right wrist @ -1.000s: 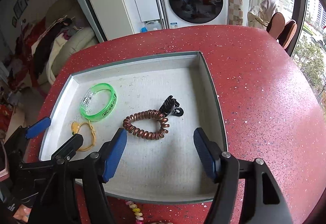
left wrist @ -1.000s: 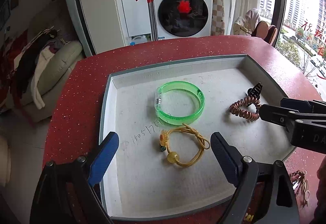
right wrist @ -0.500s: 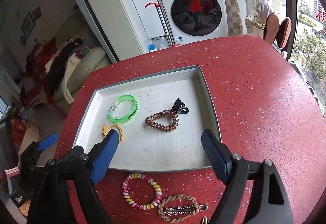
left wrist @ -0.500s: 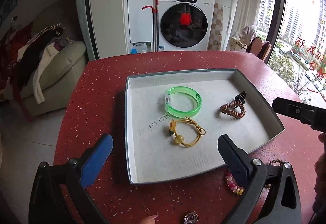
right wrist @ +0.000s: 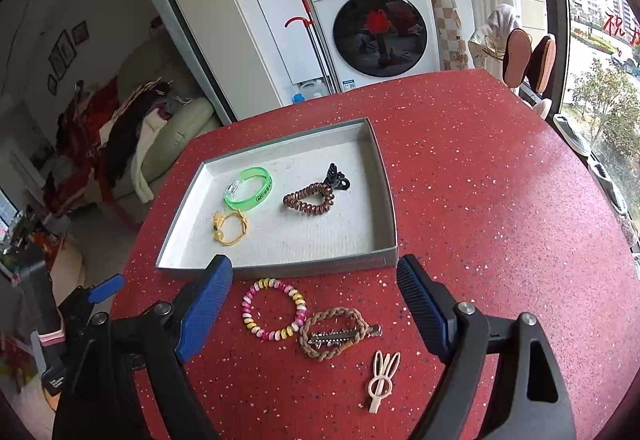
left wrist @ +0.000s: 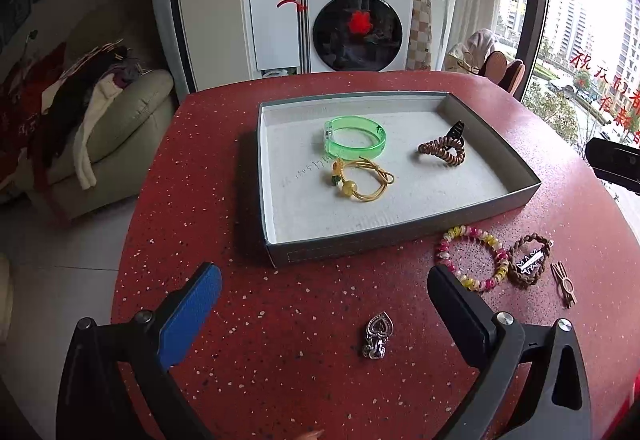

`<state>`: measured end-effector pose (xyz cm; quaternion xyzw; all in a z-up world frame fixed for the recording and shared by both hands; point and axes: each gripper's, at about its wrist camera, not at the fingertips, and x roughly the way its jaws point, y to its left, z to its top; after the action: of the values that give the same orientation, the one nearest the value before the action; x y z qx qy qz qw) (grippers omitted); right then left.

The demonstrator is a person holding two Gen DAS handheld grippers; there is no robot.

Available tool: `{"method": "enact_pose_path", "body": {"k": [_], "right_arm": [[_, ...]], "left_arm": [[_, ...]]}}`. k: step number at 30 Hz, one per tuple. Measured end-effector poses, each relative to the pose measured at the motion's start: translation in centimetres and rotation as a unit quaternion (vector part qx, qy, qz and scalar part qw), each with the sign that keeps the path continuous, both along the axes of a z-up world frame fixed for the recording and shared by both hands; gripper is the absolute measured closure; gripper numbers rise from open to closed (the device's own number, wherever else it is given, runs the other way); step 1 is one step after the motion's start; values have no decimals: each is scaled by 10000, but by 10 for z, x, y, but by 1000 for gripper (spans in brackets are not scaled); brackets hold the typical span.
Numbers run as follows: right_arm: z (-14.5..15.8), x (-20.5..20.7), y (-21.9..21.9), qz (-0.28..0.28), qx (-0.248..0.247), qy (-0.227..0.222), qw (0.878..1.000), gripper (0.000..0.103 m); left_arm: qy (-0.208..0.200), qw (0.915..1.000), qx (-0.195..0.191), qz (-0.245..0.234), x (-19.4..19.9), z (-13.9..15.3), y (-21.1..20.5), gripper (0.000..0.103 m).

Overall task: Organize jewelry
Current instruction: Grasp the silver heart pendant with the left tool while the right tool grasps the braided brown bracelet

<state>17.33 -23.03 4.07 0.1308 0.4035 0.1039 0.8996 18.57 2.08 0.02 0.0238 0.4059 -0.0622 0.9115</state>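
A grey tray (left wrist: 404, 230) sits on the red speckled surface (left wrist: 200, 200), and four pieces lie inside it: a green bangle (left wrist: 354, 137) toward the far side, a yellow cord bracelet (left wrist: 360, 180) just beside it on the near side, a brown coil tie (left wrist: 440, 152) to the right, and a black claw clip (left wrist: 456, 130) touching the coil's far end. The left gripper (left wrist: 324, 314) hovers over the surface in front of the tray, its fingers (left wrist: 190, 316) spread wide and holding nothing; a silver heart pendant (left wrist: 378, 334) lies on the surface between them, a little nearer the right finger, touching neither. The right gripper (right wrist: 314, 310) is also in front of the tray, fingers (right wrist: 204, 306) wide apart and empty. Between them lie a pink-and-yellow bead bracelet (right wrist: 274, 308) just before the tray's near wall, and a braided brown ring (right wrist: 334, 334) touching it, with a dark barrette (right wrist: 344, 334) lying across that ring. A cream bunny clip (right wrist: 382, 380) lies nearer the camera, apart from the ring and close to the right finger. None of these loose pieces touches a finger. In the left wrist view the same cluster sits beyond the right finger, near the tray's near right corner.
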Motion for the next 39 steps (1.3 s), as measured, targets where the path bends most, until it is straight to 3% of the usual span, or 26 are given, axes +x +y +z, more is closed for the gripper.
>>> {"method": "enact_pose_path", "body": {"k": [9,14,16,21,25,36,37,39], "right_arm": [[-45,-23,-9,-73,-214,660,9976,16],[-55,-16,-4,27,-500,709,9962,17],[-56,-7,7,254,-962,611,9932,22],[-61,6,17,598,-1296,693,9873,45],[-68,14,20,866,-1442,842,9821,55],[-80,23,28,1228,-1646,1080,9727,69],[-81,22,29,1251,-1678,1073,9720,69],[-81,21,30,1298,-1753,1061,9701,69]], "left_arm": [[359,9993,-38,23,-17,-23,-2,0],[398,9992,80,40,-17,-28,-7,0],[403,9991,90,38,-16,-30,-8,0],[435,9990,117,43,-14,-33,-10,0],[450,9989,140,3,-14,-35,-13,0],[456,9986,244,-120,-13,-38,-21,0],[469,9985,260,-145,-13,-38,-22,8],[537,9980,274,-176,-12,-41,-23,9]]}}
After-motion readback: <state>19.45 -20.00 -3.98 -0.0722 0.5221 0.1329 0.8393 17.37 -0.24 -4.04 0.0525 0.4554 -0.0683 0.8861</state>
